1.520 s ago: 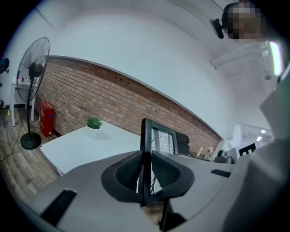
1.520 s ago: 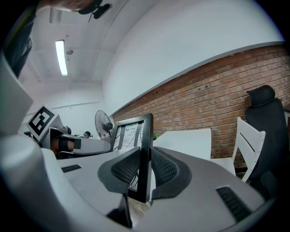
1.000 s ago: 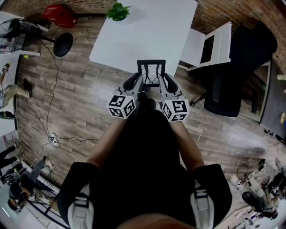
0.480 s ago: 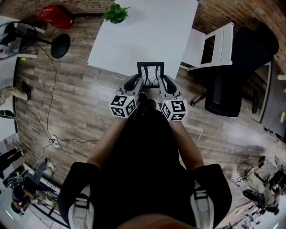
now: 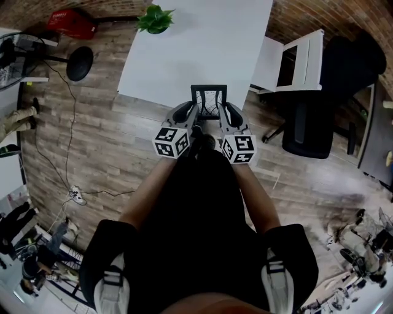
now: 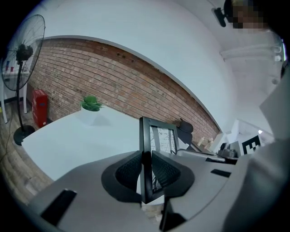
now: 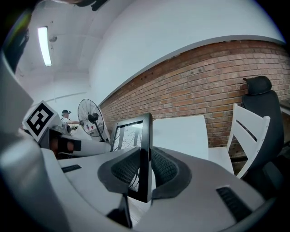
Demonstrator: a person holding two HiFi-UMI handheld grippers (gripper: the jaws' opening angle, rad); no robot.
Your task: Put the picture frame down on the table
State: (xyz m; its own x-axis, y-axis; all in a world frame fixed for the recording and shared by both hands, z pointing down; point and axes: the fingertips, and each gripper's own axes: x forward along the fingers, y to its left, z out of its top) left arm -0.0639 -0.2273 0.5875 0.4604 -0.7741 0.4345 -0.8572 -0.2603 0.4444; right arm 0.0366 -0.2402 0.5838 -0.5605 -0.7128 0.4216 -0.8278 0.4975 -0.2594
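Brick wall (image 6: 113, 86) room, wood floor (image 5: 116, 153), white table (image 5: 202, 43) ahead. Left gripper (image 5: 191, 113) jaws are clamped on the frame's (image 5: 209, 98) left edge and ribbed pads press both faces in the left gripper view. Right gripper (image 5: 224, 113) jaws are clamped the same way on the right edge. Frame is black, upright and held between the two grippers at the table's near edge. Can't tell if its bottom touches the top. Picture inside shows dark lines on white. Each gripper carries a cube (image 5: 171, 141) with black-and-white square markers.

Far table corner has a white pot (image 6: 88, 115) with a green plant (image 5: 153, 17) in it, well apart from the frame. Right of the table stand a white chair (image 5: 288, 61), then a black chair (image 5: 331, 92). Left of the table are a fan (image 6: 22, 54) on a round base and a red case (image 5: 70, 23) by the wall. Cables lie on the floor at left.
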